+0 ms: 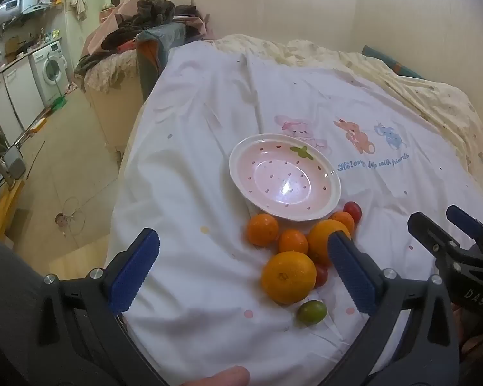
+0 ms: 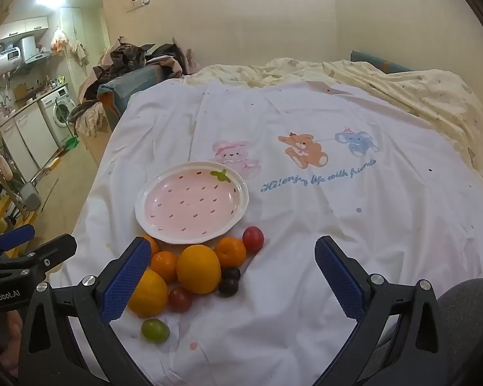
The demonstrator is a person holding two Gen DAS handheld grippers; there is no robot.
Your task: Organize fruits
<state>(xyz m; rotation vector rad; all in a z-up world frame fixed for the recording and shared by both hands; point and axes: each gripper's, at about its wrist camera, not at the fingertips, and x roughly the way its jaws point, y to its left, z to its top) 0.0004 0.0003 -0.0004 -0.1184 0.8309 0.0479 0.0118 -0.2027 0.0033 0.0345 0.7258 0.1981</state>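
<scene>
1. Both pairs of fingers stand spread as wide as they go, holding and touching nothing. The left gripper [image 1: 243,263] hangs over the near edge of a bed, tilted downward; its blue fingers [image 1: 135,270] frame the fruit pile without contact.
2. Likewise, the right gripper [image 2: 228,276] tilts downward over the same bed, its fingers [image 2: 338,276] apart in the air above the white sheet [image 2: 338,225].
3. A pink strawberry-patterned plate [image 2: 238,189] lies empty on the sheet, upright, its long axis running roughly left to right in the right wrist view, with the green leaf mark at the far right end.
4. Fruit clusters just in front of the plate's near rim: a large orange [image 1: 288,276], a second large orange [image 2: 198,268], three smaller tangerines, among them one [image 1: 262,229] at the left of the pile, red cherry tomatoes such as one [image 2: 252,238] at the right, two dark round fruits [image 2: 229,281], and a green tomato [image 1: 311,312] lying nearest and slightly apart.
5. Hidden parts: the left gripper's right finger covers part of the second orange in the left wrist view; the right gripper's left finger covers part of the large orange and a tangerine. The dark fruits do not show in the left wrist view.
6. A fingertip [image 1: 222,378] of the person is cut off at the bottom edge. The kitchen at the far left is small and distorted.
</scene>
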